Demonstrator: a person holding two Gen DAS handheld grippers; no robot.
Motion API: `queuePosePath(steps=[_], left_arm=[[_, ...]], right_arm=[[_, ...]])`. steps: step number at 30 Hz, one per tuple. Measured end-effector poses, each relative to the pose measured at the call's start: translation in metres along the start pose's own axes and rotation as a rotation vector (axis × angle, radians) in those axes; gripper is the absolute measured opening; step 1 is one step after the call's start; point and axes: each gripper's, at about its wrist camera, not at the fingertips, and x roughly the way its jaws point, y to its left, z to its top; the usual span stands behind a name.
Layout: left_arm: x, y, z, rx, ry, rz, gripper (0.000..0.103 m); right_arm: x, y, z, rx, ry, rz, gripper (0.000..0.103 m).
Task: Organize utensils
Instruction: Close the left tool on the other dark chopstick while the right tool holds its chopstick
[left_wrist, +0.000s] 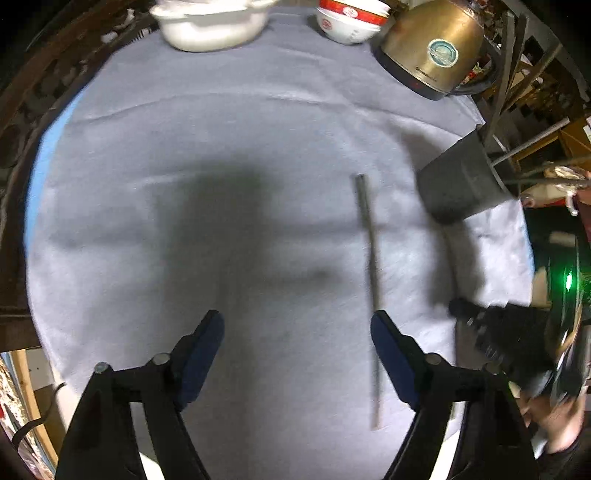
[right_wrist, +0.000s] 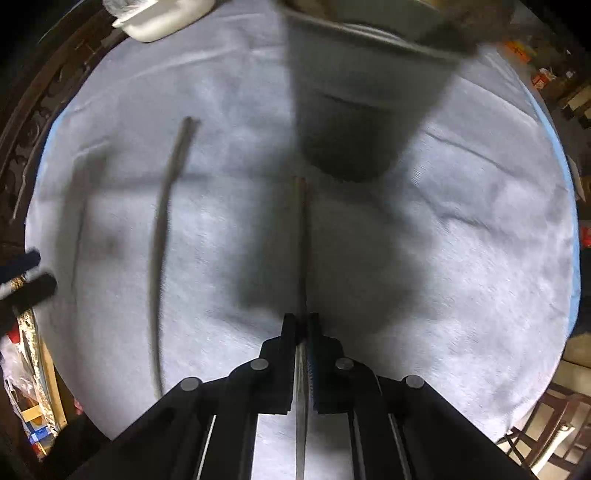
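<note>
Right hand-held gripper clamped on a thin stiff chopstick, aimed at grey holder; light, slippery, grip mid-shaft. Second chopstick on bench cloth; left hand-held gripper apart

A round table under a pale grey cloth carries a white casserole dish, stacked red-and-white bowls, a brass-coloured electric kettle, a grey utensil holder — and one loose chopstick.
</note>
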Motion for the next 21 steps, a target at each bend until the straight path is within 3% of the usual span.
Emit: queuePosePath(steps=[4,10,11,14,21], left_arm=[[0.023,-0.021,0.025,-0.024,0.068,-0.016,0.066],[0.05,-0.051,0.041,-0.017,0.115,0.025,0.046],[0.055,-0.053,0.042,-0.019,0.126,0.034,0.04],[0.067,-0.061,0.044,0.012,0.148,0.028,0.006],[0.063,-0.064,0.029,0.163,0.185,0.093,0.005]], right_arm=[[-0.001,-0.018,-0.01,0.019,-0.012,0.031,0.008],[-0.004,-0.031,-0.018,0.019,-0.027,0.065,0.008],[-0.005,-0.033,-0.019,0.016,-0.027,0.069,0.008],[-0.006,-0.041,-0.02,0.013,-0.026,0.08,0.008],[-0.006,-0.036,-0.023,0.011,-0.008,0.091,0.008]])
